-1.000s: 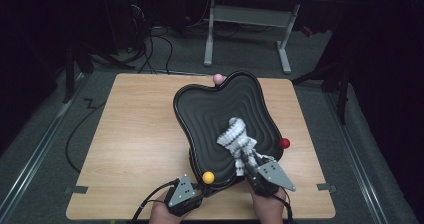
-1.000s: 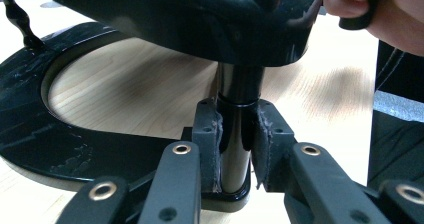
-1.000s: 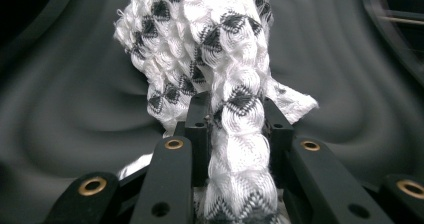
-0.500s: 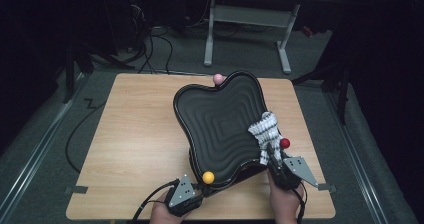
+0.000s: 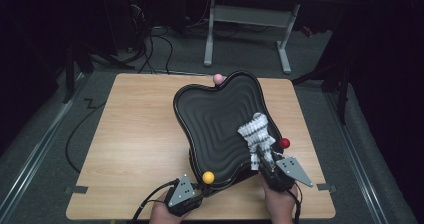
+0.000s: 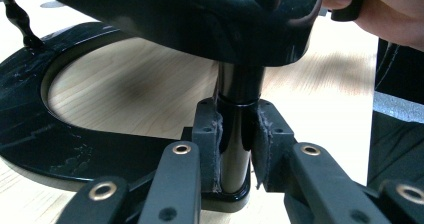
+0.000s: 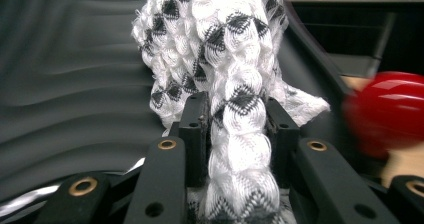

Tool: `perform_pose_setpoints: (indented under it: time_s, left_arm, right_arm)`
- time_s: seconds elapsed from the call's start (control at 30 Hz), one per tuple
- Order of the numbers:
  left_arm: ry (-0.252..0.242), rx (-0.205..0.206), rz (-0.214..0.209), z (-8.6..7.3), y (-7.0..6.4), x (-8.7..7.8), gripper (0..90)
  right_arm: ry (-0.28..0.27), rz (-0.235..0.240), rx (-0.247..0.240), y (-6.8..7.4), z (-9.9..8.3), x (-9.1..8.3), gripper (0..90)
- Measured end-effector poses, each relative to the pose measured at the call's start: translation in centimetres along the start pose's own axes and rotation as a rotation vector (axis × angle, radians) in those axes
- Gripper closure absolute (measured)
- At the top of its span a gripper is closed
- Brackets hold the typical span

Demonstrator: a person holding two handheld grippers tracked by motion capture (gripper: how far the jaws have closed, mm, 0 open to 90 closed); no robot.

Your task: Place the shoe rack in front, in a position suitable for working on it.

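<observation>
Sliding cloth [image 5: 256, 134] back inward from rim, right tongs [image 5: 266, 165] clamped (tray [image 5: 210, 114] unmoved).

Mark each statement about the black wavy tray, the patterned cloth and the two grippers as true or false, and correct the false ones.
1. The right gripper is shut on the white and black cloth. True.
2. The left gripper hangs open above the table. False: it clamps the tray's black post.
3. The cloth lies on the black tray. True.
4. The red ball sits at the tray's far edge. False: it is at the right edge; the pink ball is at the far edge.
</observation>
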State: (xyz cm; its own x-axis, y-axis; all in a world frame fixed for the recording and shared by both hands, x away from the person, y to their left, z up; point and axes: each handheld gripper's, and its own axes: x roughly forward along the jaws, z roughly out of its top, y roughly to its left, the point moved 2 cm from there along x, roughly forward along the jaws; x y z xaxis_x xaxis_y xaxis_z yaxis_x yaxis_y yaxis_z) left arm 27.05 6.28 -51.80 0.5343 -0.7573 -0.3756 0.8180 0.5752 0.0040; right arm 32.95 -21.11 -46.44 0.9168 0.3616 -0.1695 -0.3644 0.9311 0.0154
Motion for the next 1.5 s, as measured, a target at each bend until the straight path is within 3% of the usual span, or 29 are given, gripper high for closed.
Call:
perform_pose_setpoints:
  time_s: [0.17,0.3,0.4,0.5,0.63,0.77,0.87,0.97,1.0,1.13,1.4,1.5]
  left_arm:
    - [-0.001,0.000,0.002,0.0,0.0,0.0,74.5]
    - [0.000,-0.001,0.001,0.0,0.0,0.0,74.5]
    - [0.004,0.000,0.001,0.0,0.0,0.0,74.5]
    - [0.004,0.000,0.001,0.0,0.0,0.0,74.5]
    - [0.003,0.001,-0.001,0.0,0.0,0.0,74.5]
    - [0.002,0.002,-0.003,0.0,0.0,0.0,74.6]
    - [0.004,0.003,-0.003,0.1,0.0,0.0,74.6]
    - [0.004,0.002,-0.002,0.0,0.0,0.0,74.6]
    - [0.004,0.003,-0.002,0.0,0.0,0.0,74.5]
    - [0.004,0.005,-0.001,0.0,0.0,0.0,74.5]
    - [0.003,0.007,-0.002,0.0,0.0,0.0,74.5]
    - [0.004,0.007,-0.001,0.1,0.0,0.0,74.5]
  right_arm:
    - [-0.012,0.098,-0.053,3.4,-0.1,-0.2,69.3]
    - [-0.024,0.217,-0.123,6.5,-0.4,-0.6,71.1]
    - [-0.029,0.277,-0.167,8.3,-0.8,-1.0,72.0]
    - [-0.031,0.327,-0.154,9.4,-1.0,-1.2,72.8]
    - [-0.035,0.354,-0.172,10.4,-1.2,-1.5,72.8]
    - [-0.036,0.353,-0.176,10.5,-1.2,-1.5,73.2]
    - [-0.033,0.319,-0.198,10.4,-1.1,-1.5,73.0]
    - [-0.027,0.266,-0.190,9.5,-0.8,-1.2,72.8]
    - [-0.023,0.231,-0.177,8.6,-0.6,-1.0,72.8]
    - [-0.026,0.166,-0.124,5.9,-0.3,-0.6,72.6]
    - [-0.005,-0.038,-0.009,-0.6,-0.2,-0.1,72.2]
    - [-0.006,-0.087,0.020,-2.1,-0.4,-0.2,72.2]
